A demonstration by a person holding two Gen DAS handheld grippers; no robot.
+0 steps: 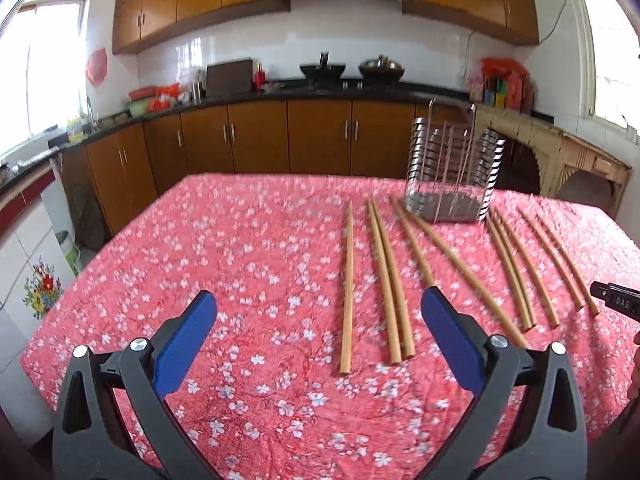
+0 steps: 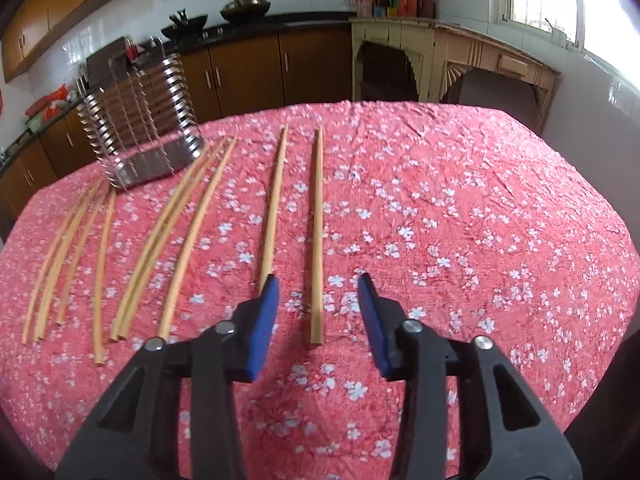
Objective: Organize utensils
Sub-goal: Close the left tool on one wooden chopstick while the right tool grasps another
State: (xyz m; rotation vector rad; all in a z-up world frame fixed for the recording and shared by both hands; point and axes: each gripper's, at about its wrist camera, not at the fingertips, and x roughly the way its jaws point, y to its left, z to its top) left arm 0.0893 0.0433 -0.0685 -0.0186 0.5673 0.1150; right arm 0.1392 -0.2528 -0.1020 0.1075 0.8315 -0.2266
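Observation:
Several wooden chopsticks lie side by side on a red floral tablecloth [image 1: 240, 240]. A wire-and-steel utensil holder [image 1: 452, 176] stands upright behind them, empty as far as I can see. My left gripper [image 1: 319, 300] hovers open and wide over the leftmost chopsticks [image 1: 347, 288], touching none. In the right wrist view the holder [image 2: 140, 120] is at the far left. My right gripper [image 2: 318, 280] is open, jaws fairly narrow, and the rightmost chopstick [image 2: 317, 220] lies between its blue pads without contact. The neighbouring chopstick [image 2: 274, 208] runs under the left fingertip [image 2: 269, 292].
Brown kitchen cabinets and a dark counter with pans run behind the table. A pale wooden side table [image 2: 460, 52] stands at the back right. The cloth [image 2: 480, 220] to the right of the chopsticks is bare. A black tool part [image 1: 616, 302] enters at the right edge.

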